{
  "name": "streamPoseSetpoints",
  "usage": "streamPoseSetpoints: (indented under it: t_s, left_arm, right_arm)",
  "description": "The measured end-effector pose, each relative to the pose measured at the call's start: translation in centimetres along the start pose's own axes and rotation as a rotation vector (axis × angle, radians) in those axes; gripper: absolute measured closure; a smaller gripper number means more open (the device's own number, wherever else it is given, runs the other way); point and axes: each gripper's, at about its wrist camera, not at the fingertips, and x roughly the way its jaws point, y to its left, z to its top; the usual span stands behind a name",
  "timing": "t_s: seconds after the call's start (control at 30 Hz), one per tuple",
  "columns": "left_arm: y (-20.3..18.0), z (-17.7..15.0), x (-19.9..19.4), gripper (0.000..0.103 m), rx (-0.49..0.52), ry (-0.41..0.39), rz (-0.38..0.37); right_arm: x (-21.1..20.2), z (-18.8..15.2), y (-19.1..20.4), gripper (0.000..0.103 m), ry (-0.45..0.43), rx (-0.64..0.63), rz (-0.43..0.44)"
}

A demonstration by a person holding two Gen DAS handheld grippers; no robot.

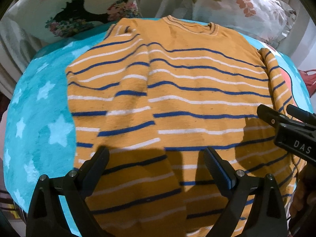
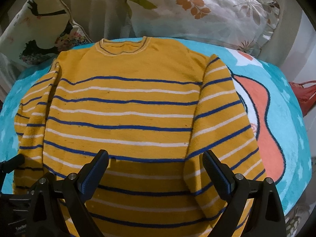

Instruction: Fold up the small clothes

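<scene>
A small yellow sweater (image 1: 197, 83) with blue and white stripes lies flat on a turquoise blanket (image 1: 39, 108), collar at the far side. It also shows in the right wrist view (image 2: 126, 106). Its left sleeve (image 1: 118, 90) lies folded inward over the body; its right sleeve (image 2: 221, 118) lies along the body's right edge. My left gripper (image 1: 156, 154) is open and empty above the sweater's lower left part. My right gripper (image 2: 156, 158) is open and empty above the sweater's lower middle; it also shows at the right edge of the left wrist view (image 1: 276, 110).
The blanket (image 2: 286, 118) has white stars and an orange fish print (image 2: 262, 122) right of the sweater. Floral pillows (image 2: 197, 9) lean at the far side. A red bag (image 2: 304, 94) sits at the far right edge.
</scene>
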Motion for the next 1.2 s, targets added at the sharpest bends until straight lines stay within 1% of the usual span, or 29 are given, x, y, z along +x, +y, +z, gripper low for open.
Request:
streamPoseSetpoints:
  t_s: [0.07,0.1,0.17,0.2,0.23,0.3,0.37,0.4,0.43,0.47,0.5,0.53,0.57,0.6,0.63,0.67,0.73,0.77,0.8,0.9,0.97,1.0,1.1,1.13,1.2]
  left_arm:
    - [1.1,0.0,-0.5,0.007,-0.01,-0.013,0.008]
    - [2.0,0.0,-0.9,0.007,-0.024,-0.026,0.024]
    - [4.1,-0.1,-1.4,0.007,-0.076,-0.036,0.047]
    - [5.4,-0.2,-1.4,0.007,-0.114,-0.028,0.046]
    - [7.0,-0.4,-1.2,0.007,-0.159,-0.01,0.035]
    - [9.0,-1.0,-0.6,0.007,-0.218,0.02,0.025]
    - [10.2,-1.7,0.0,0.007,-0.25,0.045,0.022]
    - [10.6,-2.0,0.3,0.007,-0.259,0.057,0.003]
    - [10.8,-2.4,0.5,0.007,-0.27,0.066,-0.032]
    - [10.8,-2.6,0.6,0.009,-0.273,0.067,-0.058]
    - [10.6,-2.8,0.6,0.016,-0.268,0.065,-0.075]
    - [10.3,-2.8,0.4,0.023,-0.251,0.054,-0.073]
    - [10.0,-2.8,0.2,0.052,-0.225,0.046,-0.088]
    - [9.9,-2.7,0.0,0.078,-0.208,0.05,-0.124]
    - [10.0,-2.6,-0.2,0.079,-0.207,0.054,-0.133]
    - [10.3,-2.4,-0.5,0.086,-0.21,0.049,-0.134]
    - [11.3,-2.1,-1.0,0.087,-0.228,0.046,-0.131]
    - [12.3,-2.0,-1.2,0.09,-0.254,0.043,-0.128]
    - [13.4,-1.9,-1.5,0.097,-0.286,0.038,-0.126]
    - [16.9,-1.0,-2.6,0.097,-0.361,-0.006,-0.067]
    - [20.1,-0.8,-3.3,0.097,-0.428,-0.027,-0.019]
    - [21.6,-0.7,-3.3,0.097,-0.454,-0.031,0.012]
    - [25.8,-0.7,-3.3,0.097,-0.525,-0.029,0.135]
    - [26.9,-0.8,-3.3,0.097,-0.543,-0.022,0.162]
    - [27.9,-0.9,-3.3,0.096,-0.567,-0.017,0.176]
  right_arm:
    - [0.0,0.0,0.4,0.006,-0.002,-0.008,0.0]
    - [0.0,0.0,0.7,0.006,-0.002,-0.014,0.0]
    - [-0.1,-0.1,0.8,0.006,-0.003,-0.018,-0.002]
    - [-0.1,-0.1,0.9,0.006,-0.004,-0.019,-0.003]
    - [-0.1,-0.1,1.0,0.006,-0.004,-0.018,-0.004]
    - [-0.1,-0.2,1.1,0.006,-0.002,-0.017,-0.005]
    - [0.0,-0.2,1.4,0.006,0.003,-0.018,-0.007]
    - [0.0,-0.3,1.4,0.006,0.005,-0.019,-0.007]
    - [0.0,-0.3,1.6,0.006,0.006,-0.02,-0.008]
    - [0.1,-0.2,1.6,0.006,0.008,-0.022,-0.008]
    - [0.1,-0.2,1.8,0.006,0.009,-0.025,-0.009]
    - [0.1,-0.3,1.9,0.006,0.009,-0.026,-0.009]
    - [0.1,-0.2,2.0,0.006,0.009,-0.028,-0.01]
    - [0.1,-0.2,2.1,0.006,0.009,-0.03,-0.011]
    - [0.1,-0.2,2.3,0.006,0.008,-0.033,-0.012]
    - [0.1,-0.2,2.5,0.006,0.008,-0.037,-0.016]
    - [0.1,-0.1,2.7,0.006,0.006,-0.042,-0.02]
    - [0.1,0.0,2.7,0.006,0.003,-0.04,-0.02]
    - [0.0,0.0,2.7,0.006,0.001,-0.036,-0.02]
    - [0.1,0.1,2.8,0.006,0.0,-0.026,-0.021]
    - [0.2,0.1,3.0,0.006,0.001,-0.022,-0.022]
    - [0.2,0.1,3.1,0.006,0.003,-0.023,-0.024]
    - [0.4,0.0,3.4,0.006,0.011,-0.025,-0.027]
    - [0.5,0.0,3.4,0.006,0.012,-0.025,-0.028]
    - [0.4,0.0,3.5,0.006,0.01,-0.025,-0.035]
